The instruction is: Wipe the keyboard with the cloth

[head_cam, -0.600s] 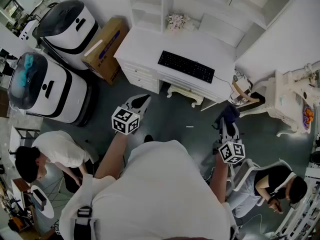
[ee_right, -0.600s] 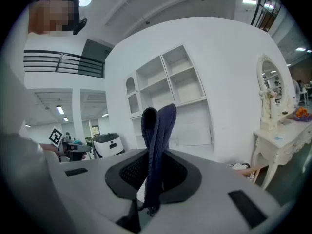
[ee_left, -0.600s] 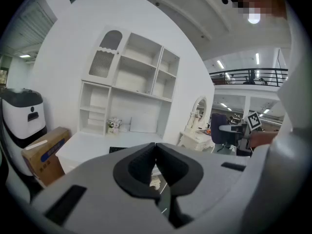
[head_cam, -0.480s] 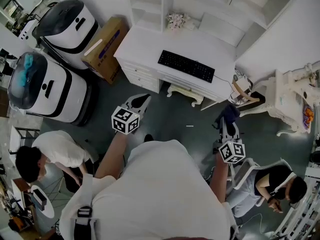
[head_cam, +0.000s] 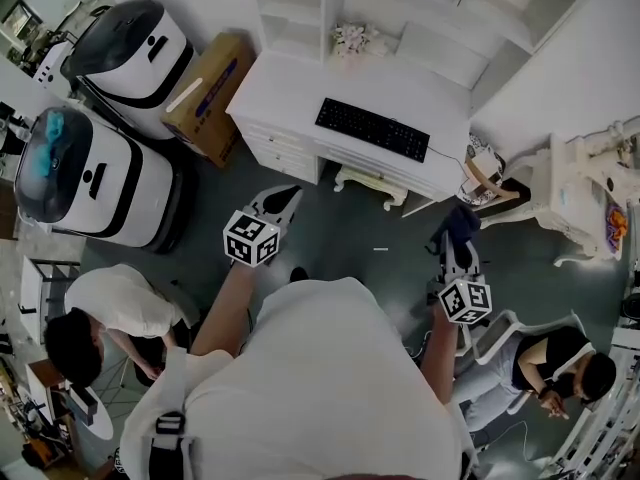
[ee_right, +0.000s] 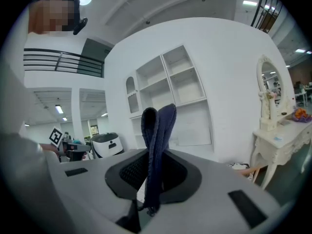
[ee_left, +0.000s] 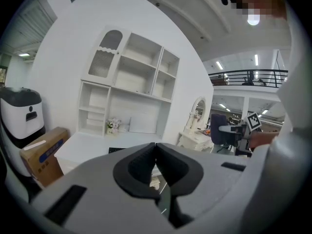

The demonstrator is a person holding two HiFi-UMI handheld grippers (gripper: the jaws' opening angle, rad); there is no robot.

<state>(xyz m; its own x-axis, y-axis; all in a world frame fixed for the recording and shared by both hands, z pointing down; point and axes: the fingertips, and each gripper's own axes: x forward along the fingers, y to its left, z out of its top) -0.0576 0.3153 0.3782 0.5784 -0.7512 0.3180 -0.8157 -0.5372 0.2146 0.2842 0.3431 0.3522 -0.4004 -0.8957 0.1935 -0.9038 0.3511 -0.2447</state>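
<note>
A black keyboard (head_cam: 372, 130) lies on a white desk (head_cam: 290, 93) ahead of me. My left gripper (head_cam: 285, 200) is held over the floor short of the desk, its jaws shut with nothing between them (ee_left: 155, 161). My right gripper (head_cam: 458, 230) hangs further right, also short of the desk, shut on a dark blue cloth (ee_right: 157, 145). The cloth (head_cam: 460, 224) stands folded up out of the jaws. A corner of the keyboard (ee_left: 115, 150) shows just over the left gripper's body.
A white shelf unit (head_cam: 370, 8) rises behind the desk. A cardboard box (head_cam: 210, 96) and two white machines (head_cam: 95, 173) stand to the left. A white dressing table (head_cam: 580, 203) is at the right. One person (head_cam: 105, 308) crouches at left, another (head_cam: 545, 368) sits at right.
Both grippers have stayed in place. The crouching person at the left has shifted slightly lower in the view.
</note>
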